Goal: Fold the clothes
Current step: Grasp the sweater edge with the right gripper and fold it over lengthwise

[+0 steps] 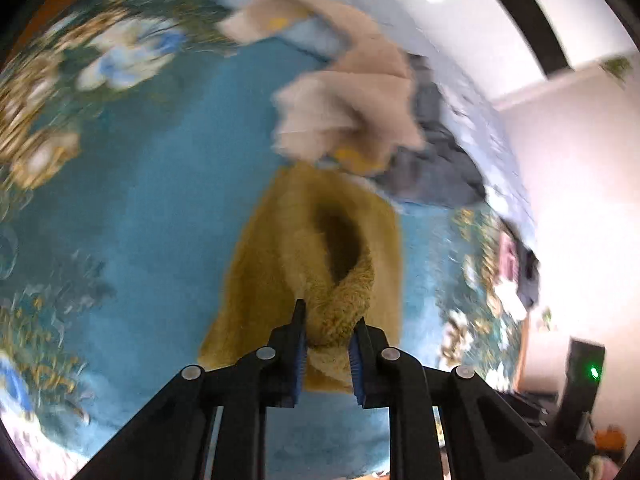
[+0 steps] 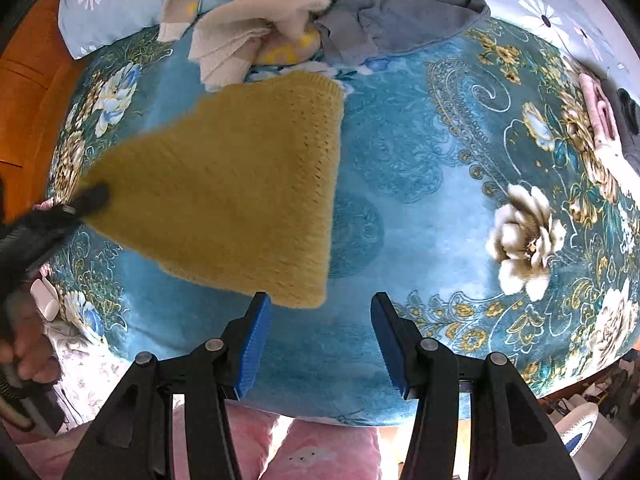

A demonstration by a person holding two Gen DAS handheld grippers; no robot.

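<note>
A mustard knit garment [image 2: 240,184] is pinched at its left corner by the left gripper [image 1: 328,332]; its near corner lies just ahead of the spread right gripper [image 2: 320,312].

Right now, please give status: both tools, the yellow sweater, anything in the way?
Left tool shut on yellow sweater, lifting its corner. Right tool open, holds nothing. Beige garment and grey garment piled behind.

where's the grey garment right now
The crumpled grey garment lies at the far edge of the blue floral blanket, right of the cream fuzzy garment.
</note>
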